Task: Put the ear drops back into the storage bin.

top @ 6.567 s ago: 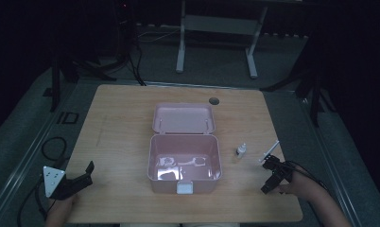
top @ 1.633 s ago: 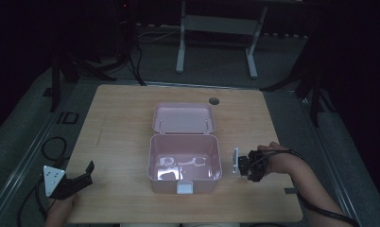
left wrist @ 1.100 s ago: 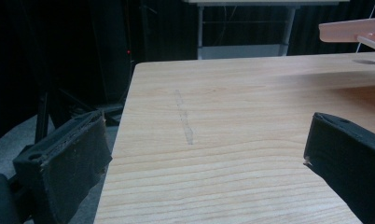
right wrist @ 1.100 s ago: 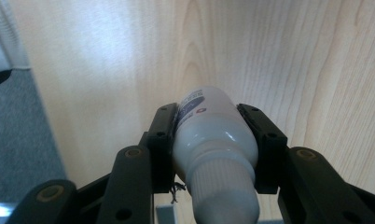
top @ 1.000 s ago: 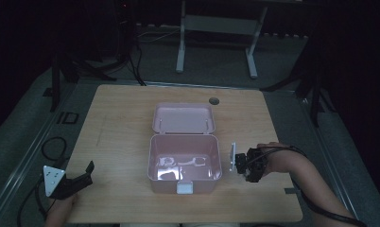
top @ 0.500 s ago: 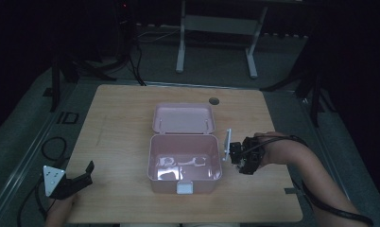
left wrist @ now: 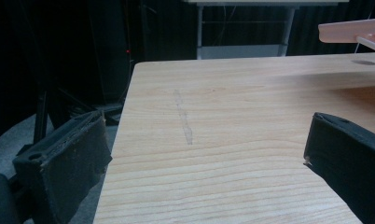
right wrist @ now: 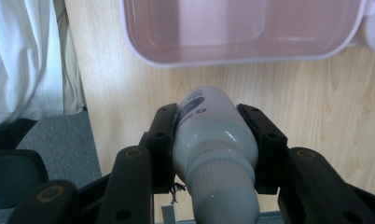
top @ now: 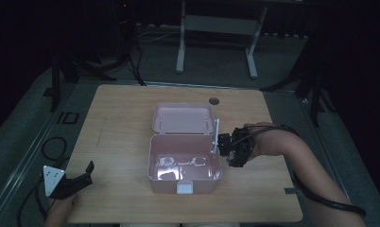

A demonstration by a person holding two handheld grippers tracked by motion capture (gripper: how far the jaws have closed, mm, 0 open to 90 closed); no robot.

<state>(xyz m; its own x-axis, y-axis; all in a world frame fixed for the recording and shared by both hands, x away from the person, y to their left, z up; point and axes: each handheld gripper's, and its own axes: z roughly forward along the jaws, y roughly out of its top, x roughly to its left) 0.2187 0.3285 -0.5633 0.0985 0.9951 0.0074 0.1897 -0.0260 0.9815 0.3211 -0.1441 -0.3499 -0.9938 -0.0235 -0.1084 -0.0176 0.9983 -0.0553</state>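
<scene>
The right claw (right wrist: pixel 212 140), clamped on a white bottle (right wrist: pixel 213 144), has reached the pink box (top: pixel 184 163); label unreadable.

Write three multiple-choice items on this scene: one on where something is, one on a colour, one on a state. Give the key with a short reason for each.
1. Where is the left gripper?
A. near the table's front left corner
B. inside the box
C. beside the round hole at the table's far edge

2. What colour is the open box?
A. blue
B. pink
C. black

3. What is the state of the right gripper?
A. open and empty
B. shut on a white bottle
C. lying on the floor

Key:
1. A, since the high view shows it low at the left of the table, far from the box.
2. B, since the base and its raised lid are both pink in the high view.
3. B, since the right gripper view shows the white bottle pressed between both jaws, beside the box's right wall.
</scene>
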